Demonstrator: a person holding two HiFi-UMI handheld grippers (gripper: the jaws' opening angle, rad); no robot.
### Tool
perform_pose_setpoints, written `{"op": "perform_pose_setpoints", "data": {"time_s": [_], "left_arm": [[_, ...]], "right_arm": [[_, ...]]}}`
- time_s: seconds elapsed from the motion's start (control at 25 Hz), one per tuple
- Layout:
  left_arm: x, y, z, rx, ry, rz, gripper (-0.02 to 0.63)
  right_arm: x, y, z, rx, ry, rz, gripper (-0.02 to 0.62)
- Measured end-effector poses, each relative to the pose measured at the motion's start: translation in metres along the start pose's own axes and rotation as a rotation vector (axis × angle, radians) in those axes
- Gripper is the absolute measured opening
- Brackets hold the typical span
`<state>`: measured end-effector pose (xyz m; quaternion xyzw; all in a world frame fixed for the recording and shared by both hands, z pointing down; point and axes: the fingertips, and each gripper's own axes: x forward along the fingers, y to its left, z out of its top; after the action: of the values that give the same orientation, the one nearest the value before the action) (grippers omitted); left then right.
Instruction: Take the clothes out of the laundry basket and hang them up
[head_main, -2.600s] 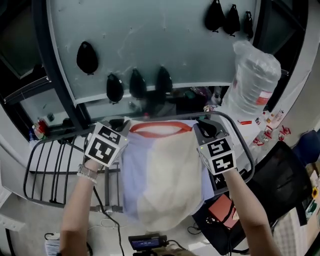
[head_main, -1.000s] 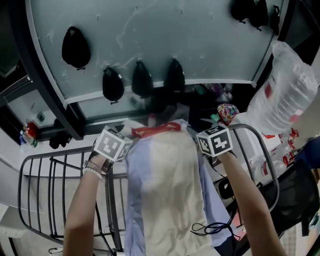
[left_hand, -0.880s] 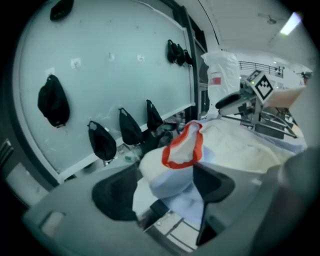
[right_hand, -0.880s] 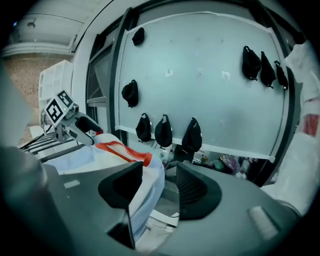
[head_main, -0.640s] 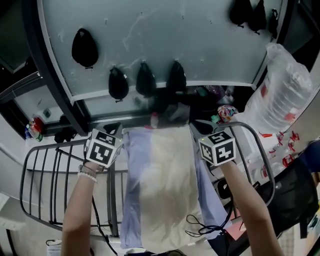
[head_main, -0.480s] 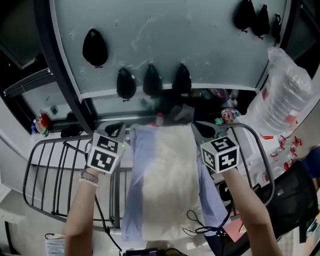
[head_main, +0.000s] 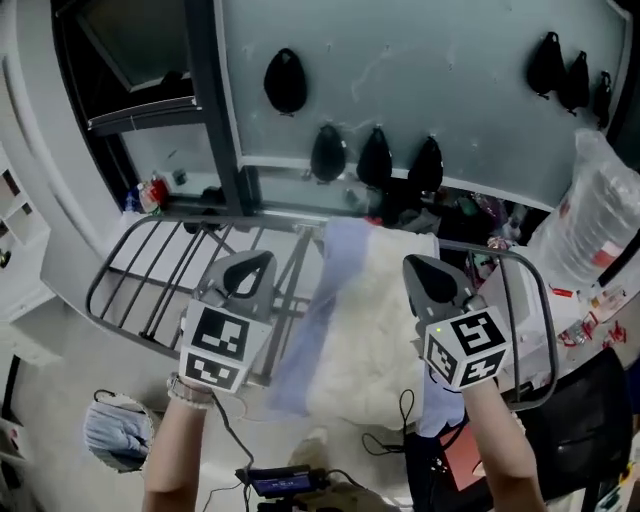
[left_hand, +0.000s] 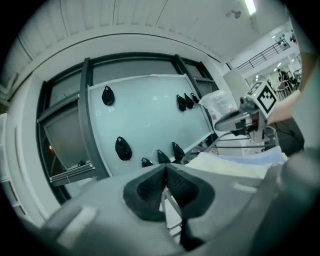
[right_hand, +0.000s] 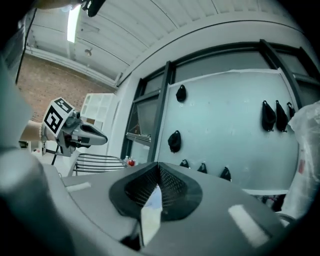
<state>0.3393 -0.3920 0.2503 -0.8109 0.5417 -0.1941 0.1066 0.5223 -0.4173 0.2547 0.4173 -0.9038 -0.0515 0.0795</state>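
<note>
Garment (head_main: 365, 320) draped over drying rack (head_main: 130, 330), clear of both tools. Left hand-held gripper (head_main: 250, 270) and right hand-held gripper (head_main: 430, 277) clenched, empty. You check drape hangs even, open jaws before next grab.

The garment (head_main: 350, 330) covers the drying rack's (head_main: 155, 285) middle, probably several bars

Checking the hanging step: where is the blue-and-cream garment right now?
Head view, centre: the blue-and-cream garment lies draped over the grey drying rack, between the left gripper and the right gripper, both shut, empty.
</note>
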Motion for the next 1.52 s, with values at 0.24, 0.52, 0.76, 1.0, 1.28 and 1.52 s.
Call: {"op": "perform_pose_setpoints", "data": {"time_s": [0.24, 0.52, 0.76, 1.0, 1.28, 1.52], "left_arm": [[-0.126, -0.01, -0.009, -0.056, -0.011, 0.16, -0.006], [-0.28, -0.009, -0.056, -0.14, 0.05, 0.396, -0.006], [-0.407, -0.002, -0.105, -0.367, 0.054, 0.622, -0.005], [-0.529, 0.012, -0.161, -0.434, 0.136, 0.831, 0.058], [-0.64, 0.048, -0.22, -0.463, 0.207, 0.952, 0.129], [-0.717, 0.101, -0.272, -0.482, 0.23, 1.004, 0.137]], "right_arm": [[-0.035, 0.102, 0.018, -0.008, -0.079, 0.213, 0.003], [-0.056, 0.247, 0.028, -0.084, -0.128, 0.485, 0.003], [-0.055, 0.371, 0.028, -0.055, -0.141, 0.737, 0.003], [-0.048, 0.5, 0.017, -0.066, -0.108, 0.962, 0.011], [-0.025, 0.634, 0.015, -0.05, -0.067, 1.097, 0.122], [-0.005, 0.74, 0.028, -0.064, -0.048, 1.158, 0.123]]}}
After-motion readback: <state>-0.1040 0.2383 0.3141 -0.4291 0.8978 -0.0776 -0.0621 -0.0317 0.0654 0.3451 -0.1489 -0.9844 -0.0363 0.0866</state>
